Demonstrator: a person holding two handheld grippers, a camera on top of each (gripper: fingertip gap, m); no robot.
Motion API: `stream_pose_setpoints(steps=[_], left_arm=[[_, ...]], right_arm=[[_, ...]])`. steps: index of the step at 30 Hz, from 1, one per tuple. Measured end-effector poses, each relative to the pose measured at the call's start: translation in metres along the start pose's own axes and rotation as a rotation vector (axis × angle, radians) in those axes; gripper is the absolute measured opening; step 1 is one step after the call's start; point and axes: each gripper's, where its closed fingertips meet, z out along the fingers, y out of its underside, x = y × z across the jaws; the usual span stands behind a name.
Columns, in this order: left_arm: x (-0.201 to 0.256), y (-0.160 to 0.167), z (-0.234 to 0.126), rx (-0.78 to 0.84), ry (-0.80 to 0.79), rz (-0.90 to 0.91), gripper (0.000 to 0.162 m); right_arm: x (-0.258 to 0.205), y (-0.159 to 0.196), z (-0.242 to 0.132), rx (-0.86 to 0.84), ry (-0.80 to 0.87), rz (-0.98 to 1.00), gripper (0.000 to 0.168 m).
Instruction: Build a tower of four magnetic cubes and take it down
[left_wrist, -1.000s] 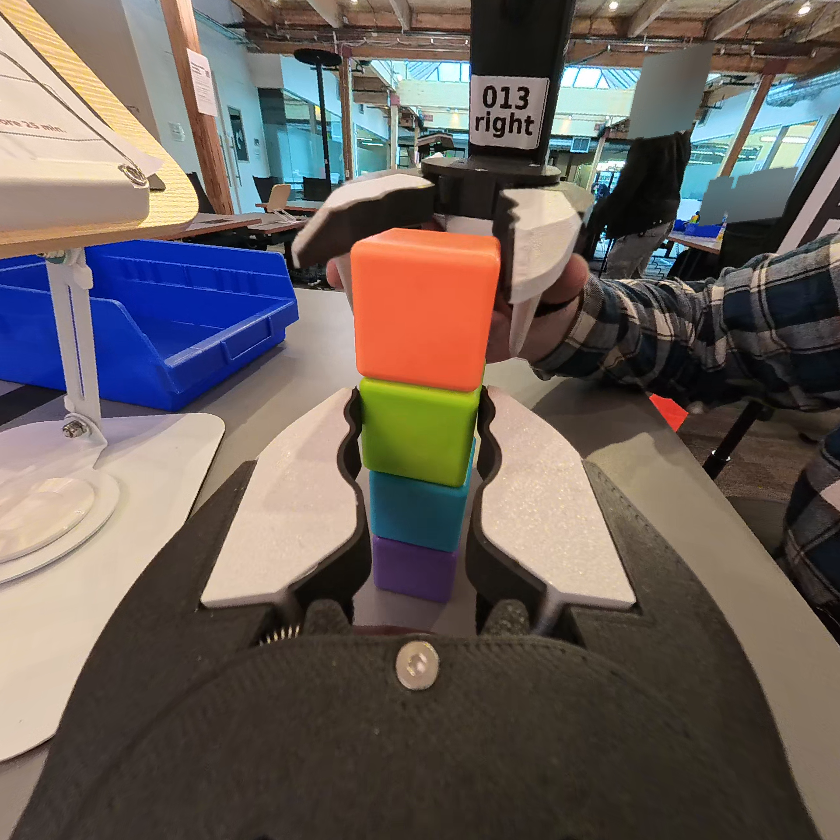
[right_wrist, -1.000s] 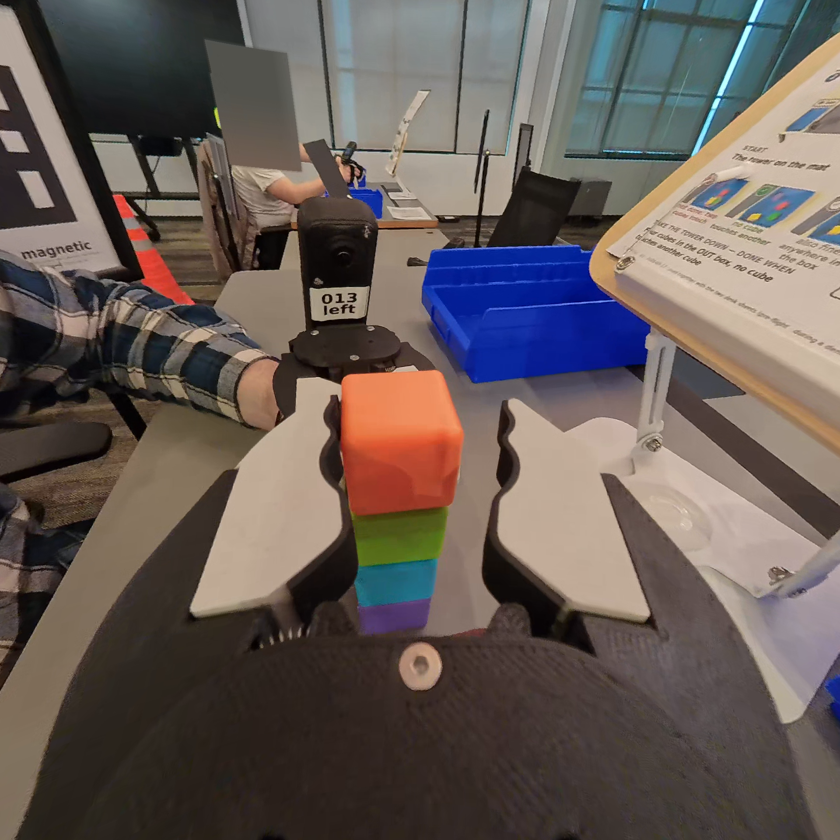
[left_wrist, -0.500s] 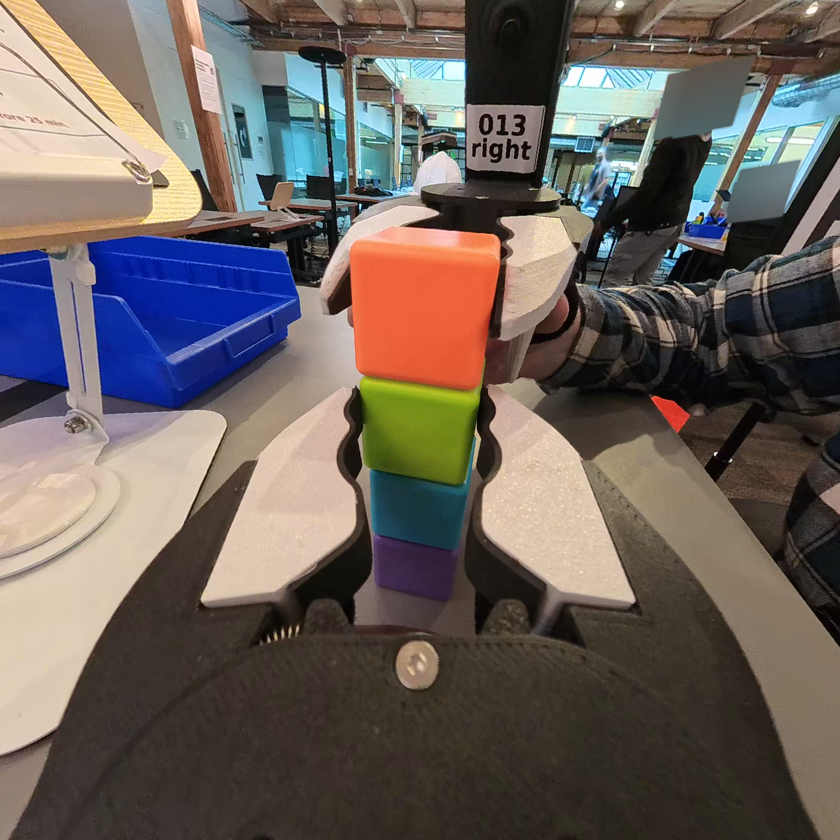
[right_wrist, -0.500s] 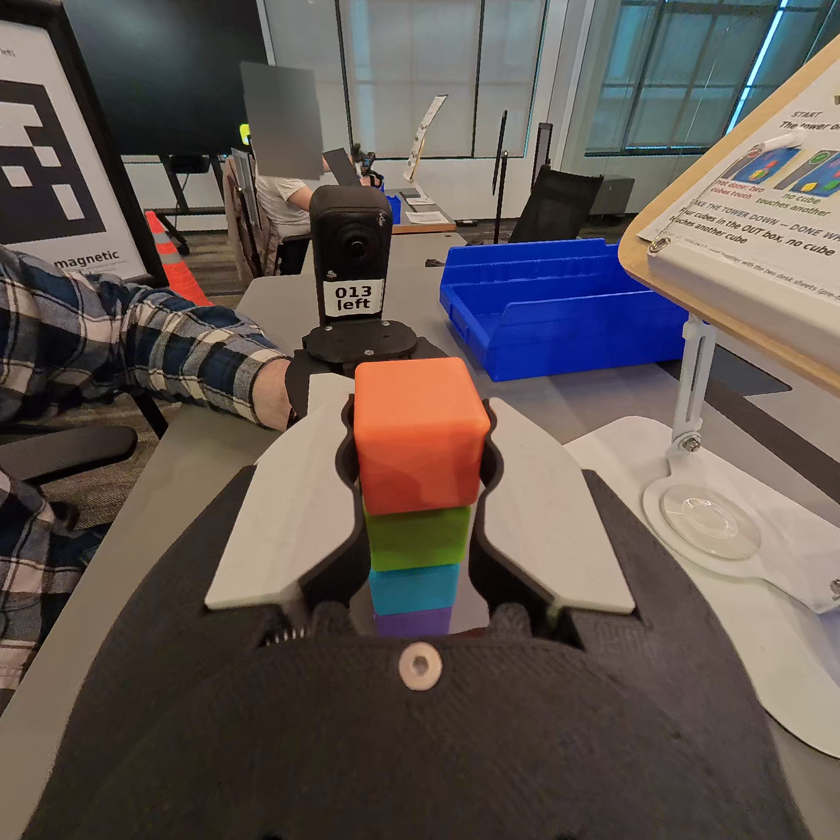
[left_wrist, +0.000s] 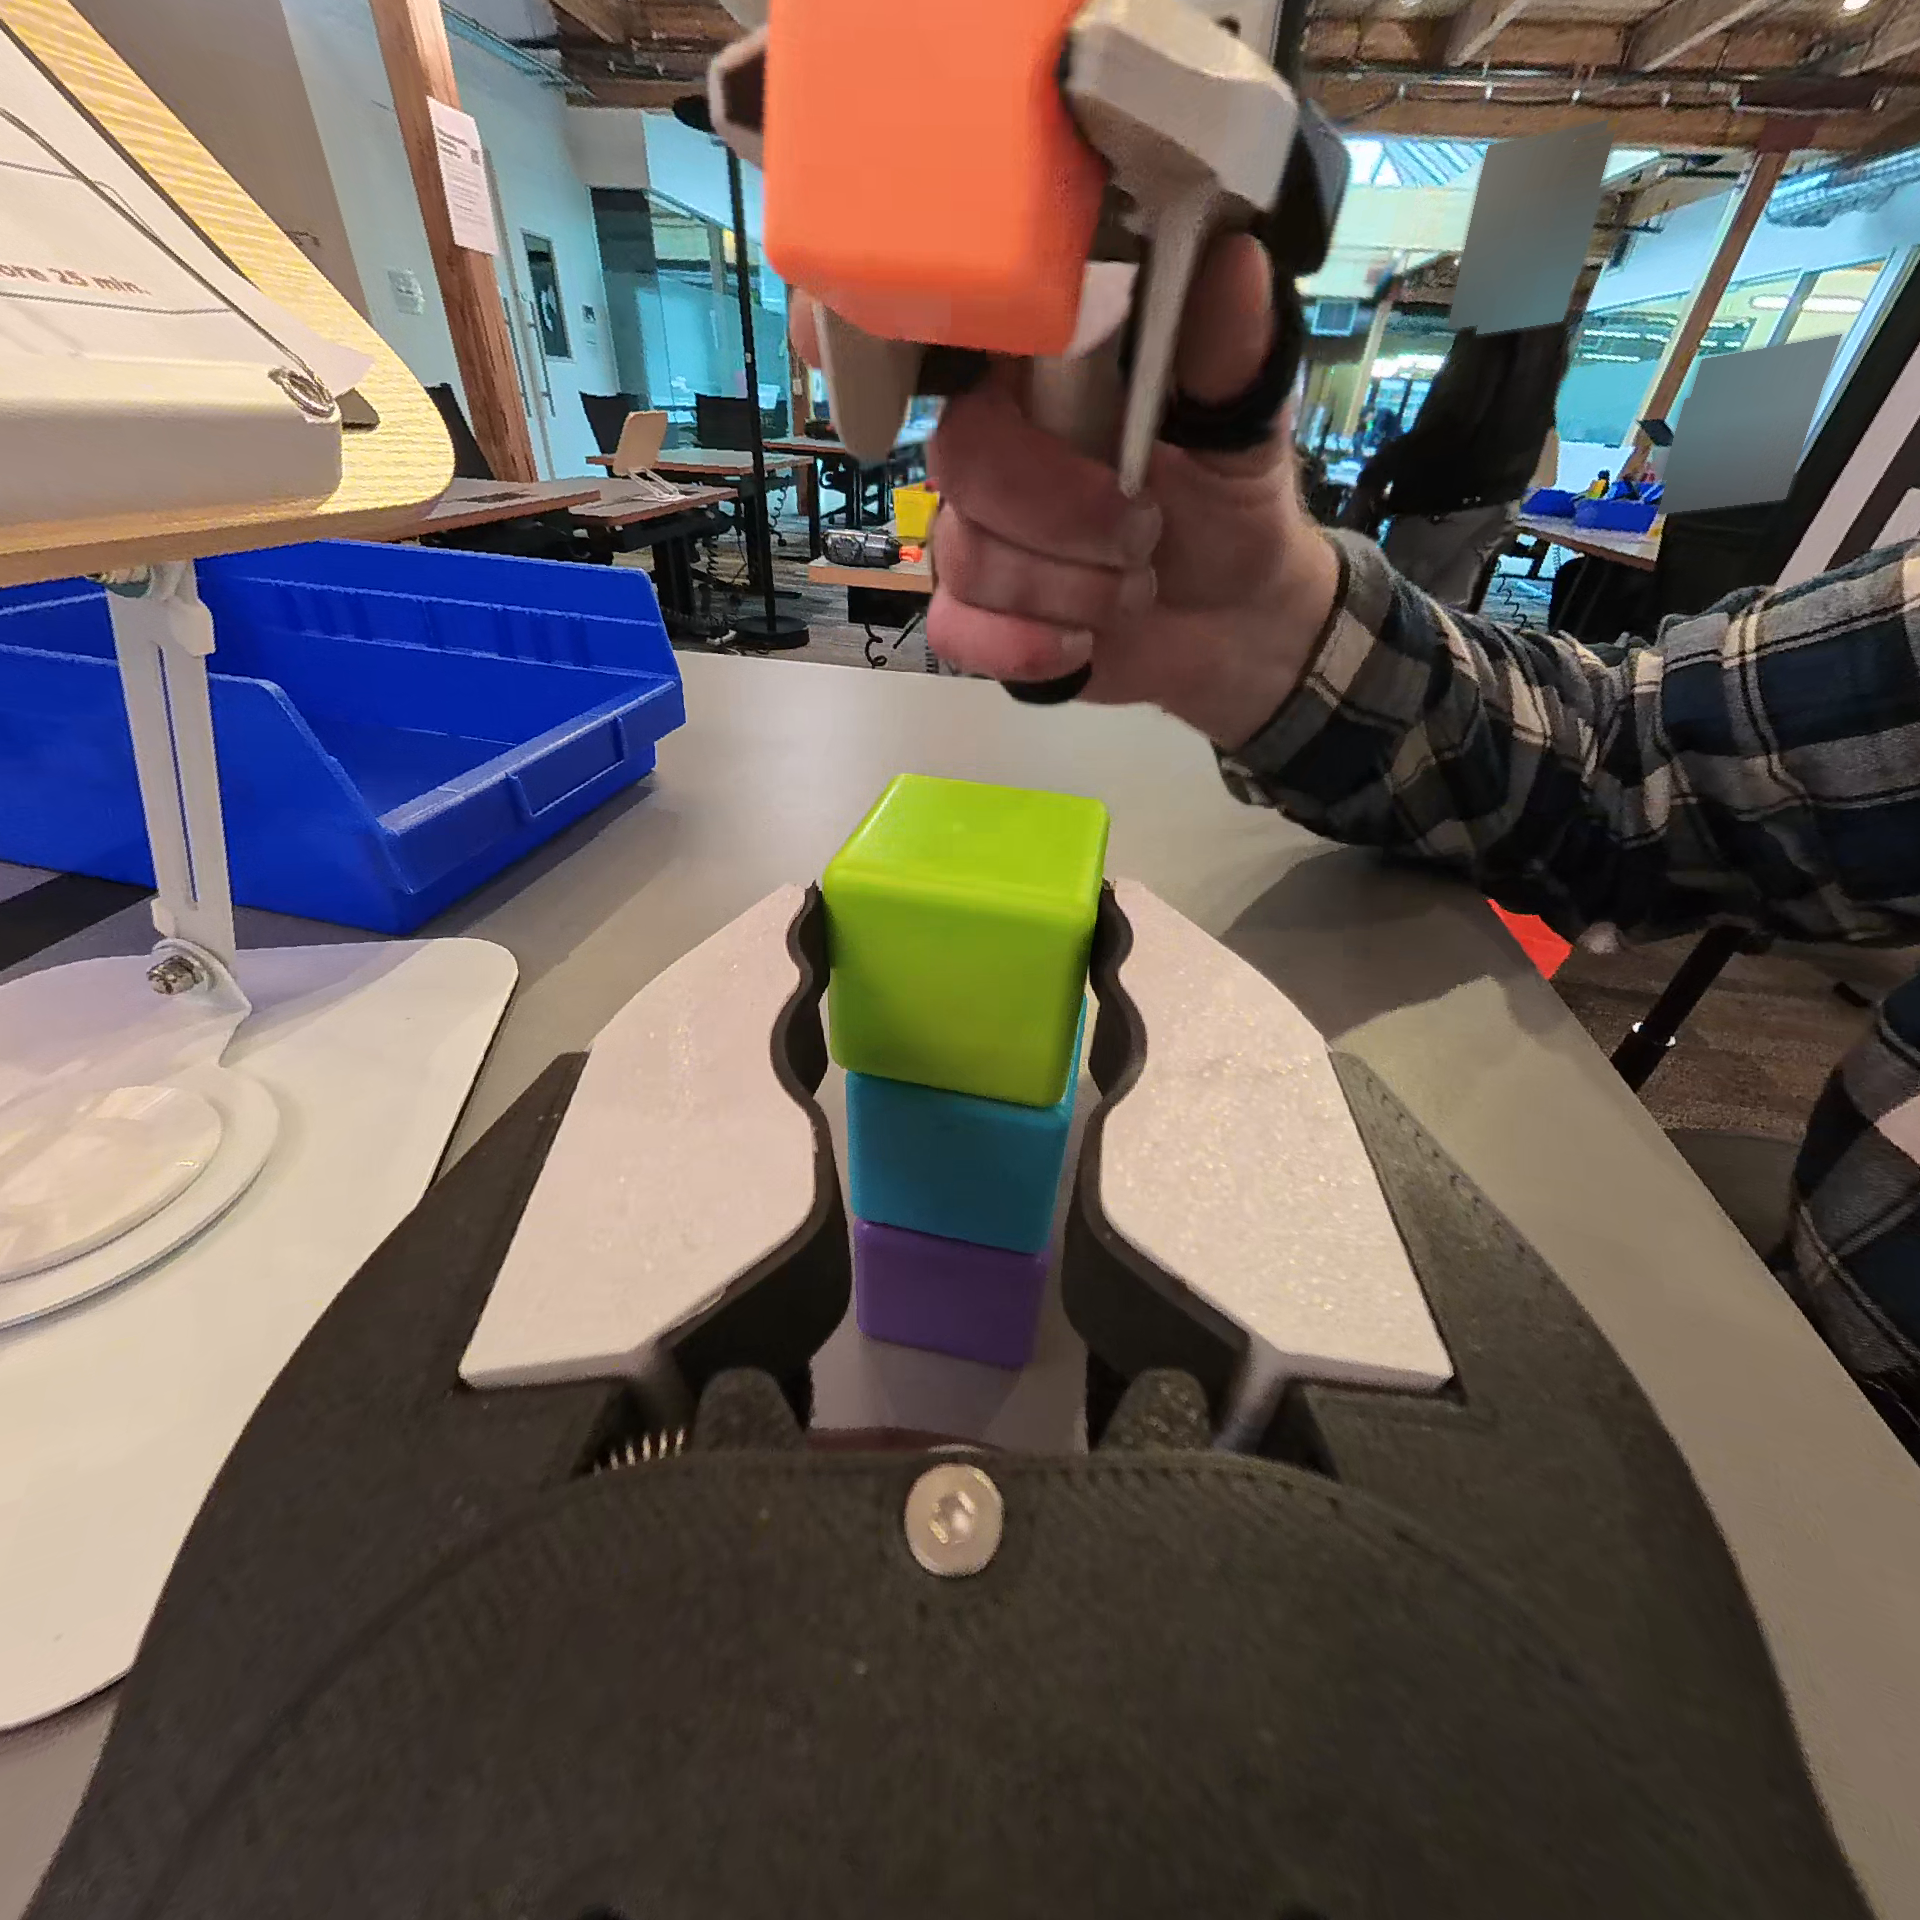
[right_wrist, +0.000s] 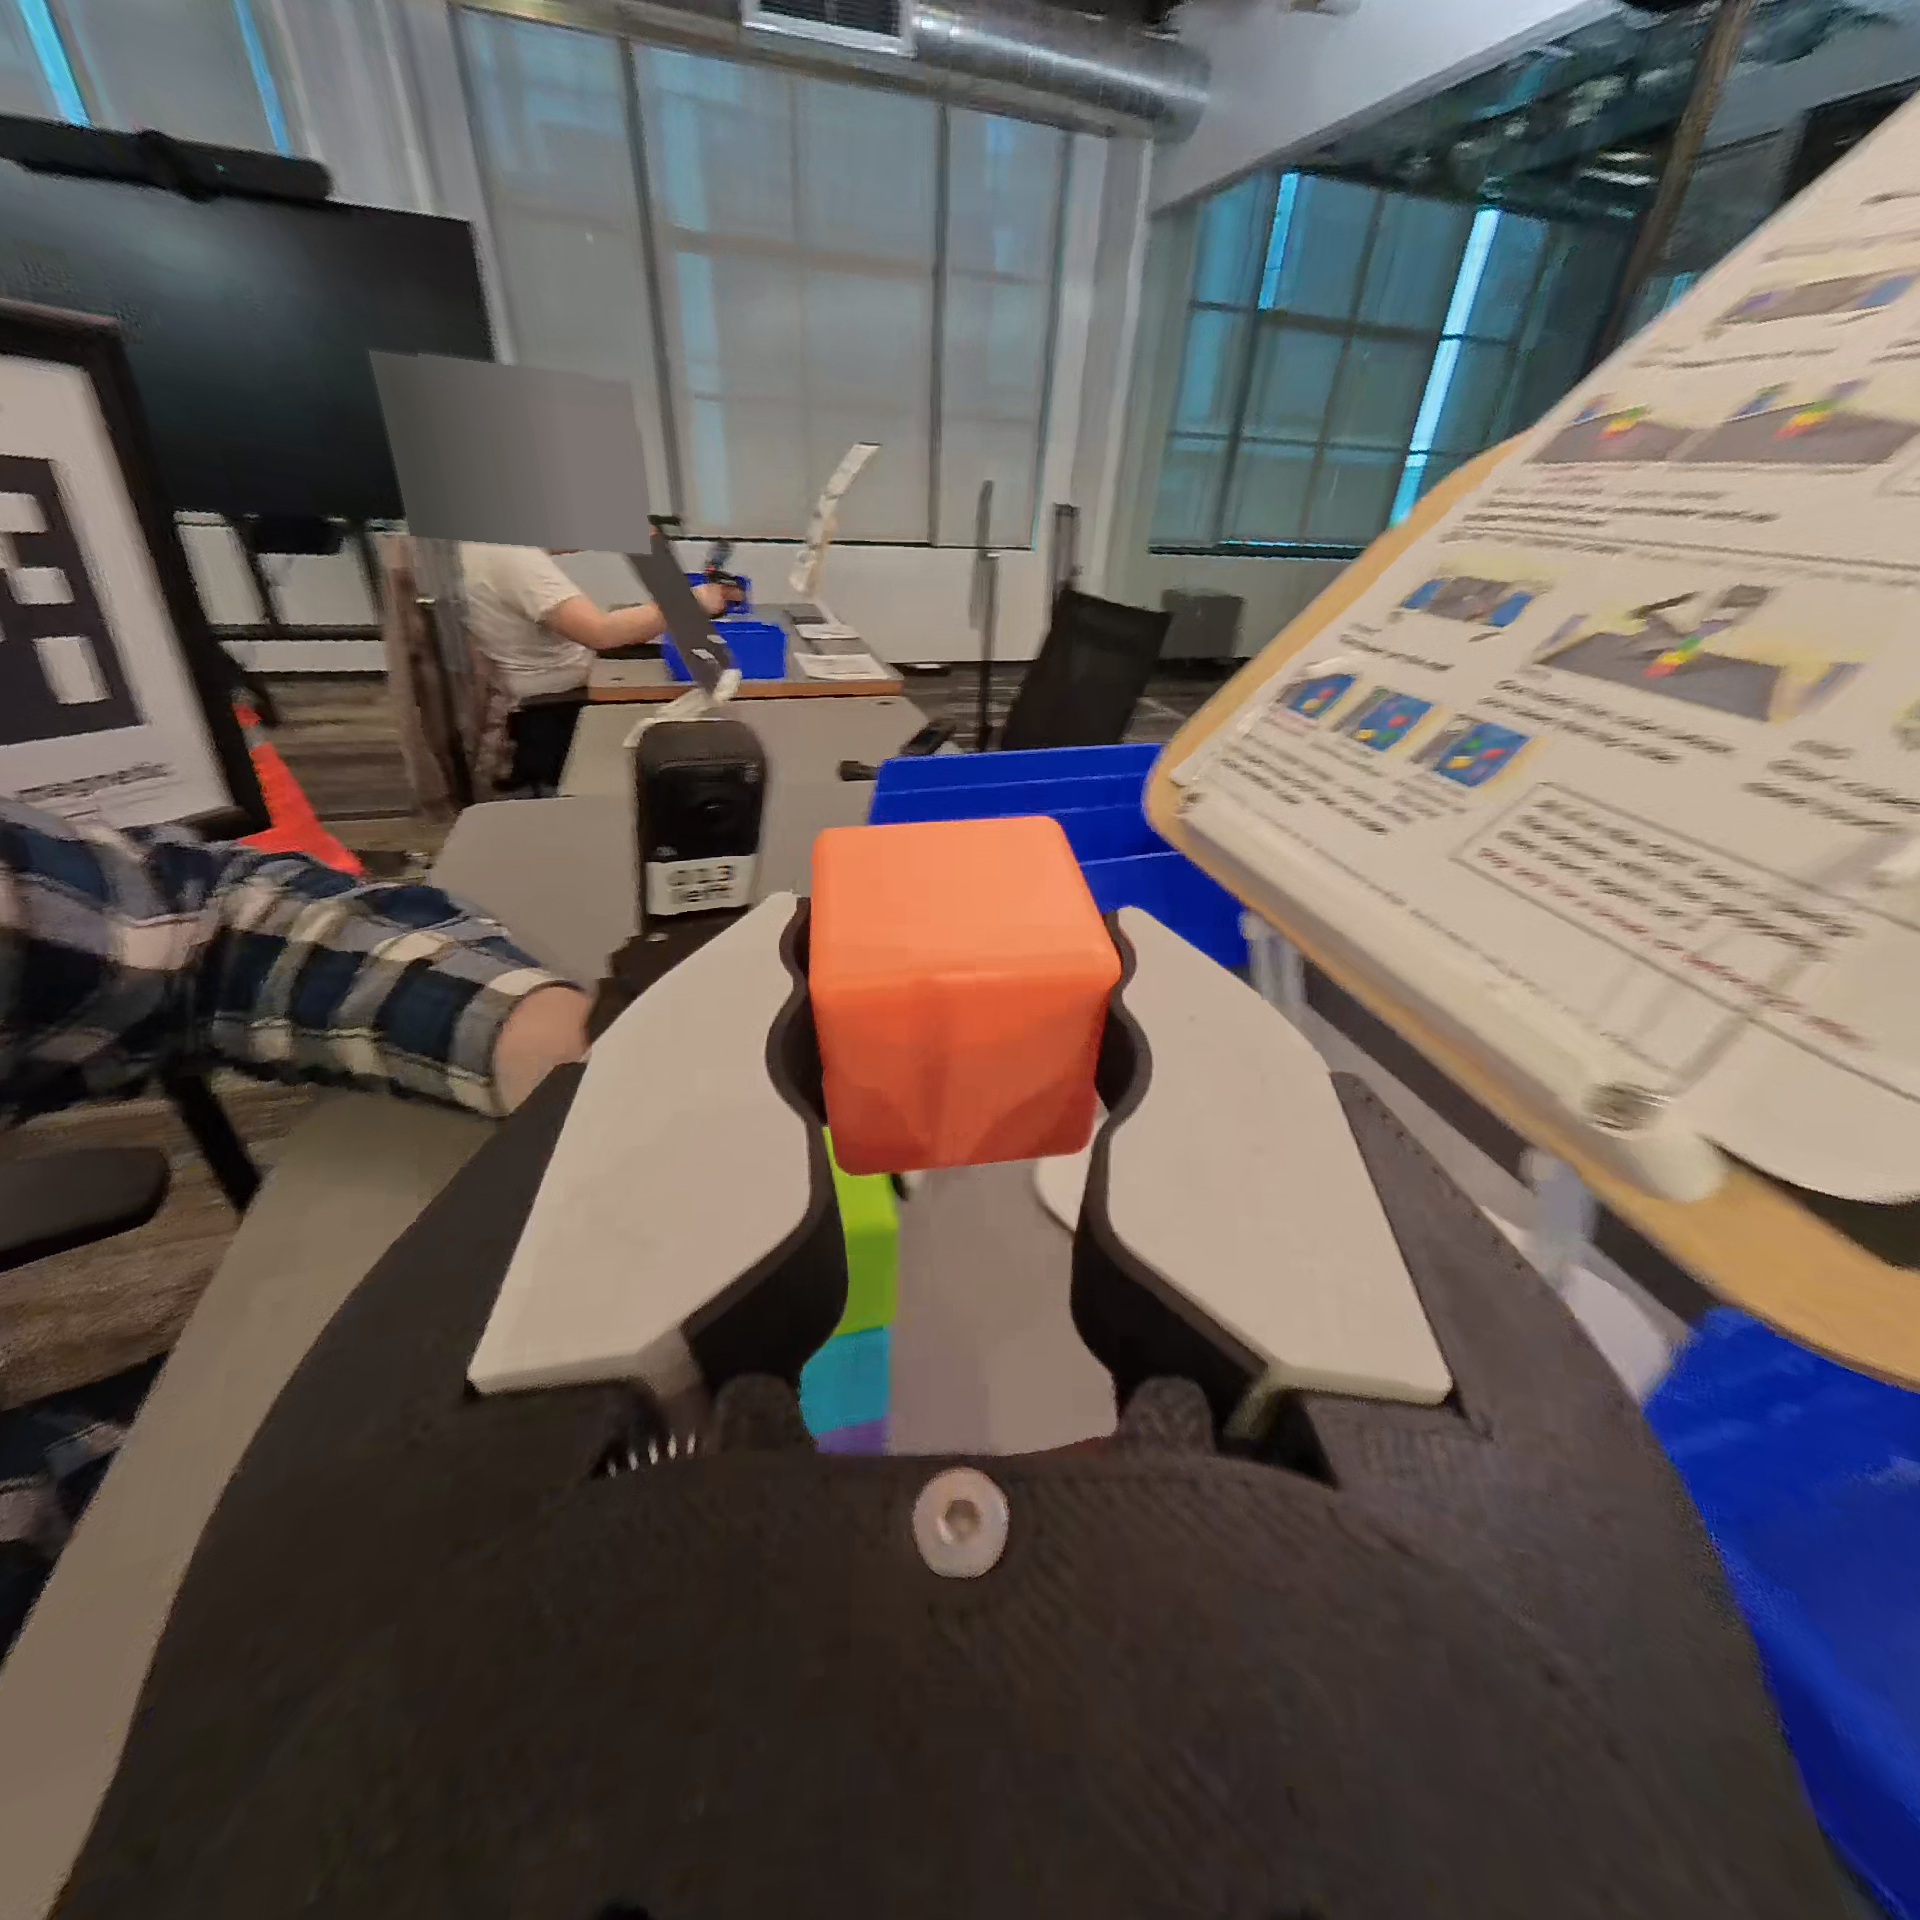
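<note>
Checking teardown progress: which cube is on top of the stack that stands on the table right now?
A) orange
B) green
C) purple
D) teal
B: the green cube tops the stack, pinched by the left gripper, while the right gripper holds the orange cube up clear of it.

The left hand-held gripper (left_wrist: 961, 966) sits level at the 6 o'clock edge of its own view, both jaws pressed flat against the green cube (left_wrist: 961, 935). The right hand-held gripper (right_wrist: 961, 997) is clamped on the orange cube (right_wrist: 956, 987); from the left wrist view it hangs high at 12 o'clock, held by a hand (left_wrist: 1101, 551) in a plaid sleeve (left_wrist: 1579, 748) reaching in from 3 o'clock.
</note>
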Motion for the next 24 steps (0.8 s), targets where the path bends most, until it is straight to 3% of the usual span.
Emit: stream_pose_setpoints(steps=[5, 11, 19, 24], left_arm=[[0.0, 0.0, 0.0, 0.0, 0.002, -0.001, 0.048], [0.0, 0.0, 0.0, 0.002, 0.003, -0.001, 0.048], [0.0, 0.0, 0.0, 0.002, 0.006, -0.001, 0.048], [0.0, 0.0, 0.0, 0.002, 0.009, -0.001, 0.048]], right_arm=[[0.075, -0.018, -0.047, 0.022, 0.277, 0.005, 0.052], [0.169, -0.009, -0.089, -0.032, 0.562, 0.023, 0.052], [0.249, 0.033, -0.092, 0.03, 0.714, 0.256, 0.052], [0.28, 0.048, -0.082, 0.028, 0.767, 0.292, 0.052]])
